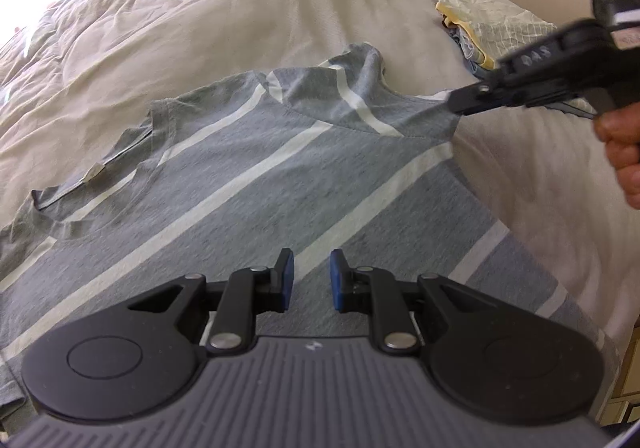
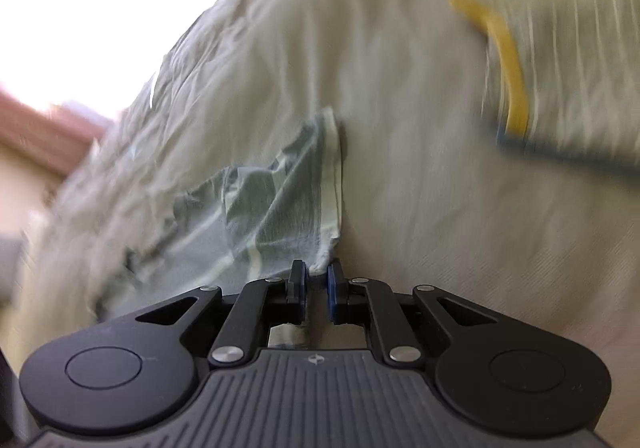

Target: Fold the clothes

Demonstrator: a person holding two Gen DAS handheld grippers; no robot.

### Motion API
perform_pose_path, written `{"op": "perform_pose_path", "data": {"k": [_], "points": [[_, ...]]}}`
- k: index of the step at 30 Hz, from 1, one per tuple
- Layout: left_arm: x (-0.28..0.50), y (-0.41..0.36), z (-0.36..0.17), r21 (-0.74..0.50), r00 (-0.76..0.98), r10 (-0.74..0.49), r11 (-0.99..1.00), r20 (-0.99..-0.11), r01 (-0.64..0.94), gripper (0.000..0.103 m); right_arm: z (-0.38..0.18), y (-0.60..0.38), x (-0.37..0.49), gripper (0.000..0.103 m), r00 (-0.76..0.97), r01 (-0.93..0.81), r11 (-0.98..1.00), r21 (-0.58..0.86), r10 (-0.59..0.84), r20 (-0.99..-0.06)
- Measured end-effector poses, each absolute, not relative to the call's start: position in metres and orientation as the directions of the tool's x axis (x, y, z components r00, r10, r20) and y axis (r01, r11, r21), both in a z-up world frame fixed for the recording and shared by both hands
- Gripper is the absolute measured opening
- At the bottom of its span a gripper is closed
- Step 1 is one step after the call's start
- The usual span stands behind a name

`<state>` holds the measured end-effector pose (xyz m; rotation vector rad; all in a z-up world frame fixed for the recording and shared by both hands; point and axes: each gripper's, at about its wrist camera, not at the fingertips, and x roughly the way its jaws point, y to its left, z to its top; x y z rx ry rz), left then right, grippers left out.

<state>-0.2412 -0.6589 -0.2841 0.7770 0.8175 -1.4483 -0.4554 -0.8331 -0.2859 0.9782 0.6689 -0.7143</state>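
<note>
Both black two-finger tongs worked a grey white-striped cotton shirt (image 1: 256,184) spread on the cream duvet (image 1: 240,8): right gripper (image 2: 317,275) clenched on its shoulder edge, probably for folding; left gripper (image 1: 311,275) hovered released, empty.

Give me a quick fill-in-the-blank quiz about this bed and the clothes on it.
1. The right gripper pinches the edge of a grey striped ___.
2. The garment has ___ stripes.
3. The folded pile beyond it has one ___ layer.
Missing words: T-shirt; white; yellow.
</note>
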Motion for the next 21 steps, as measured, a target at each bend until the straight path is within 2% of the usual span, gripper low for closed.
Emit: {"op": "perform_pose_path", "data": {"k": [4,7,9,11,15,17,20,21], "points": [[-0.238,-0.652,-0.278,-0.023,-0.015,-0.528,0.008,-0.849,1.000,0.016,-0.285,-0.830,-0.459,0.011,0.522,0.816,0.408,0.409,-0.215,-0.826],[-0.235,-0.647,-0.274,-0.013,0.003,-0.532,0.026,-0.847,1.000,0.018,-0.283,-0.837,-0.462,0.011,0.528,0.805,0.444,0.393,-0.238,-0.815],[-0.234,-0.644,-0.273,-0.007,0.017,-0.531,0.042,-0.847,0.999,0.018,-0.279,-0.849,-0.454,0.017,0.555,0.776,0.499,0.386,-0.250,-0.793],[-0.233,-0.641,-0.272,-0.003,0.029,-0.531,0.059,-0.847,0.998,0.018,-0.276,-0.864,-0.443,0.028,0.583,0.740,0.561,0.371,-0.262,-0.769],[-0.232,-0.635,-0.272,0.004,0.050,-0.531,0.087,-0.846,0.996,0.018,-0.284,-0.902,-0.414,0.035,0.591,0.697,0.649,0.305,-0.279,-0.757],[-0.231,-0.632,-0.273,0.008,0.059,-0.527,0.099,-0.848,0.995,0.018,-0.291,-0.921,-0.401,0.047,0.592,0.684,0.672,0.285,-0.283,-0.754],[-0.228,-0.630,-0.276,0.010,0.074,-0.511,0.127,-0.856,0.992,0.018,-0.307,-0.947,-0.386,0.047,0.601,0.662,0.675,0.324,-0.221,-0.768],[-0.227,-0.629,-0.278,0.010,0.079,-0.505,0.138,-0.859,0.990,0.018,-0.312,-0.953,-0.381,0.044,0.599,0.655,0.677,0.337,-0.193,-0.777]]}}
